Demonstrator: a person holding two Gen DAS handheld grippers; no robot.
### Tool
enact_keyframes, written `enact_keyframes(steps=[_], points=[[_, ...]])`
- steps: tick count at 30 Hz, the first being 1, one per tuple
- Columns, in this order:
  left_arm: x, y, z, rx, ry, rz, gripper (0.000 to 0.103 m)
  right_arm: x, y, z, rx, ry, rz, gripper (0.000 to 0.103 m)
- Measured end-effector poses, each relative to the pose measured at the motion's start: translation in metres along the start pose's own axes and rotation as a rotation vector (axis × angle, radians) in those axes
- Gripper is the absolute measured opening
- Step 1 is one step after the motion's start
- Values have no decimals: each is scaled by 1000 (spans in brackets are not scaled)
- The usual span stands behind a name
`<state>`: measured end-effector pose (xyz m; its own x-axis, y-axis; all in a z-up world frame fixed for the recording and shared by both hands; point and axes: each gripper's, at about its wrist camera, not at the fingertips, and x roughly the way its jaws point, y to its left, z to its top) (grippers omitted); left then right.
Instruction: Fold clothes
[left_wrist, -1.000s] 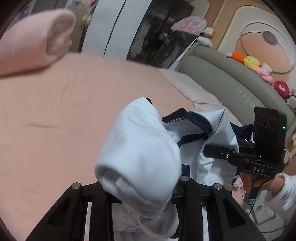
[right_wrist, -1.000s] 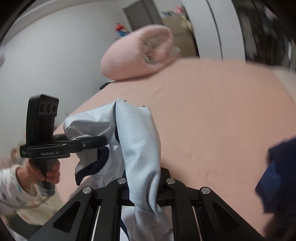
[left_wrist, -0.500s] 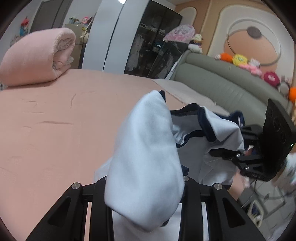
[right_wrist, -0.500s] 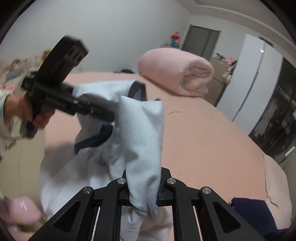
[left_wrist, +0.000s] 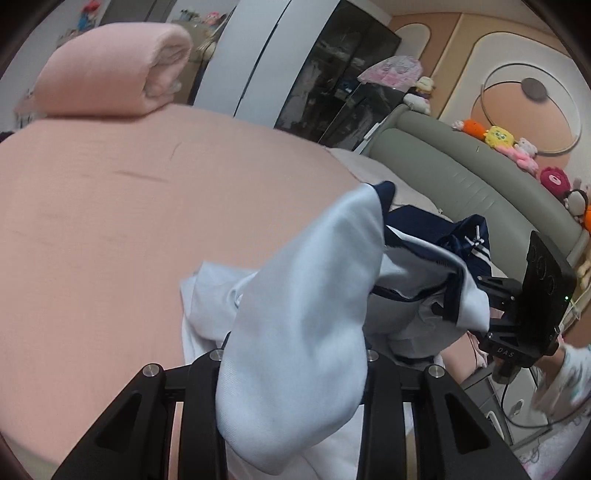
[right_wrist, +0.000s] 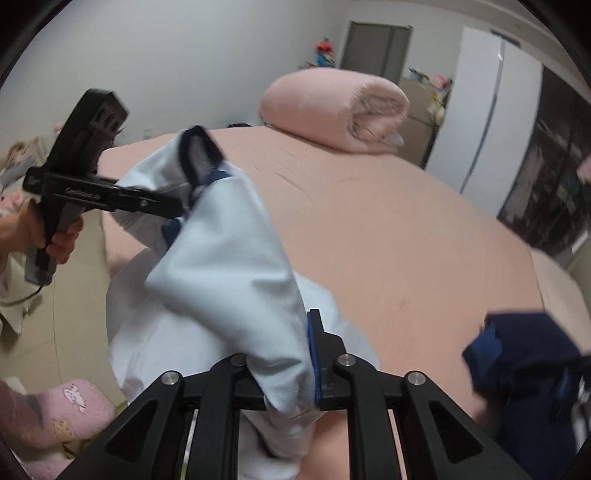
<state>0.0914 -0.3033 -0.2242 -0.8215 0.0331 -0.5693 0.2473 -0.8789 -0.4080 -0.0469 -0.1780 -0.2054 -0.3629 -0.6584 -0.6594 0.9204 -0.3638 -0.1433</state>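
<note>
Flanking bed (right_wrist: 388, 236): rolled quilt (right_wrist: 332, 110), navy garment (right_wrist: 524, 362)

Garment (left_wrist: 303, 332): pale blue, navy trim, white stripes at one navy edge. Bed sheet (left_wrist: 129, 221): plain salmon pink. Rolled blanket (right_wrist: 332, 110): lighter pink. Second garment (right_wrist: 524, 362): dark navy. Both tongs: black. Headboard (left_wrist: 461, 166): grey-green.

Right gripper (right_wrist: 280, 373) jaws just opening, pale blue garment (right_wrist: 229, 266) between them; left gripper (right_wrist: 181, 208) grips it upper left.
</note>
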Motion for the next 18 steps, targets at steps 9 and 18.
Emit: enact_keyframes(steps=[9,18], points=[[-19,-20,-11,16,35,141,53,-22,-11,-33,293,-2,-24,42],[-97,-32,-9,-61,-122,196,72,-96,-7,-39,366,-112,-73,66]])
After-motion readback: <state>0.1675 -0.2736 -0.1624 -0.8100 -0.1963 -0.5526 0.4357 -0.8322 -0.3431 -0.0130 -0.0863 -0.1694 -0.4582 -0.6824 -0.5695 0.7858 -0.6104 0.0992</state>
